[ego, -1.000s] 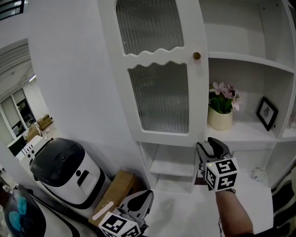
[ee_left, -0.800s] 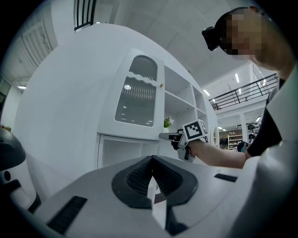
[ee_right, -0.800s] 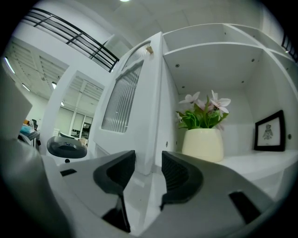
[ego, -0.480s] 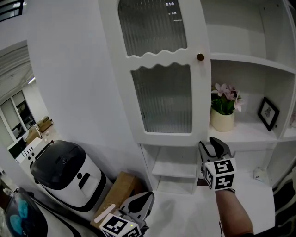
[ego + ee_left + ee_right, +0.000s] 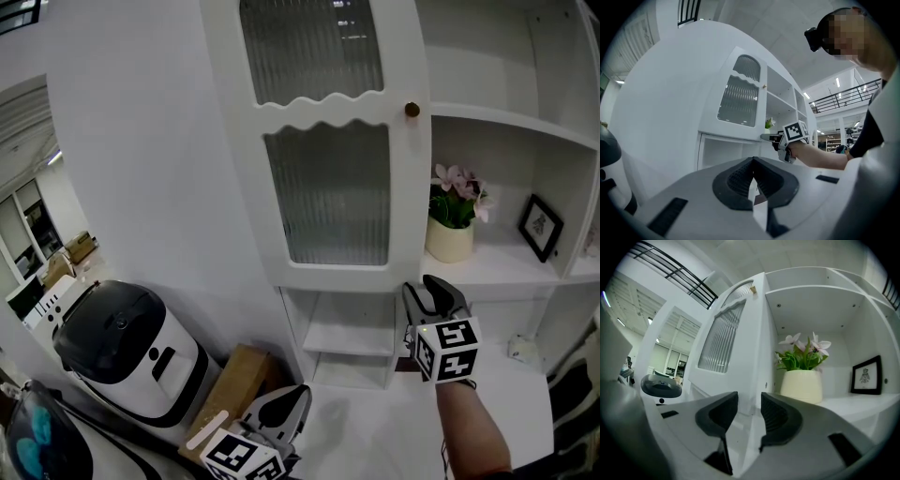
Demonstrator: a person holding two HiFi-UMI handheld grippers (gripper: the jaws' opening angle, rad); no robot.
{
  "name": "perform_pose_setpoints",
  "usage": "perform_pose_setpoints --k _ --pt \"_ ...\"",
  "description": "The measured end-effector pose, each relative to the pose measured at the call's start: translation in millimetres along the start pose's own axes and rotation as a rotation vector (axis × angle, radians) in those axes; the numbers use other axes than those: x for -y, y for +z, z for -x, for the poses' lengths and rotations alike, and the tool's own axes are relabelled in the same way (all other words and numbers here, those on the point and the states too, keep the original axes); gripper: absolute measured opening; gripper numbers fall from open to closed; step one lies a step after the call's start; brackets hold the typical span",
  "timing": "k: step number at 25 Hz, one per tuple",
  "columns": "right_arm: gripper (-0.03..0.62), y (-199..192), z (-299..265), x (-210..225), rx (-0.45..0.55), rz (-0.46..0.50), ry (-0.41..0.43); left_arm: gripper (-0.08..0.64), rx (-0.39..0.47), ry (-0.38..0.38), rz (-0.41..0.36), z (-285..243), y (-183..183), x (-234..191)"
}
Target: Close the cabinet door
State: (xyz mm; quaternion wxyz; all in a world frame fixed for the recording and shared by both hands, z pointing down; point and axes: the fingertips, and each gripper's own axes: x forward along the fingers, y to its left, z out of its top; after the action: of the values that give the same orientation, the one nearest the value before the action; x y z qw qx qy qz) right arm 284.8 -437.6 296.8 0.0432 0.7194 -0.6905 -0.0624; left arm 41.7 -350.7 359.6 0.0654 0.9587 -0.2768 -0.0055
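- Centrally, in the head view: white cabinet door (image 5: 328,141), upright, with two ribbed glass panes split by a wavy rail.
- Small round brass knob (image 5: 412,110) on its right edge, just beside the open shelves (image 5: 511,127); how far open, not clear from any view.
- Left of the door, plain white wall (image 5: 141,141); further left, a glimpse of another room with windows.
- Low at left, on the pale floor (image 5: 375,441): white appliance with a black lid (image 5: 127,352), then a cardboard box (image 5: 234,384) near the cabinet's foot.
- Under the door, an open lower compartment (image 5: 352,337) with one shelf inside.
- On the shelf right of the door: cream pot of pink flowers (image 5: 450,225), then a small black picture frame (image 5: 541,228) leaning at the back.
- Low at the bottom edge, left gripper (image 5: 286,403), pointing level toward the cabinet, jaws pressed together with nothing between them.
- Further right, right gripper (image 5: 433,291) on a bare forearm (image 5: 473,431), held level at the door's lower right corner; jaws apart and closing, the door's edge standing in the gap, neither jaw visibly pressing on it.
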Motion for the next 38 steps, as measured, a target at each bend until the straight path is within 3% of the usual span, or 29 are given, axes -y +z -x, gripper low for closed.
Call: perform_pose_setpoints --k 7,14,16,27,38 --pt "0.020 3 21 -8 0.009 -0.011 -0.032 0.005 0.005 -0.030 -0.006 15 -3 0" --pt "0.012 10 65 -47 0.043 -0.250 0.090 0.005 0.011 -0.095 -0.021 43 2 4" --pt "0.011 8 81 -60 0.036 -0.281 0.103 0.005 0.014 -0.113 -0.015 54 2 6" --pt "0.009 16 162 -149 0.022 -0.245 0.141 0.005 0.026 -0.198 0.017 111 2 16" --pt "0.009 13 239 -200 0.006 -0.229 0.085 0.005 0.015 -0.271 0.026 160 -6 32"
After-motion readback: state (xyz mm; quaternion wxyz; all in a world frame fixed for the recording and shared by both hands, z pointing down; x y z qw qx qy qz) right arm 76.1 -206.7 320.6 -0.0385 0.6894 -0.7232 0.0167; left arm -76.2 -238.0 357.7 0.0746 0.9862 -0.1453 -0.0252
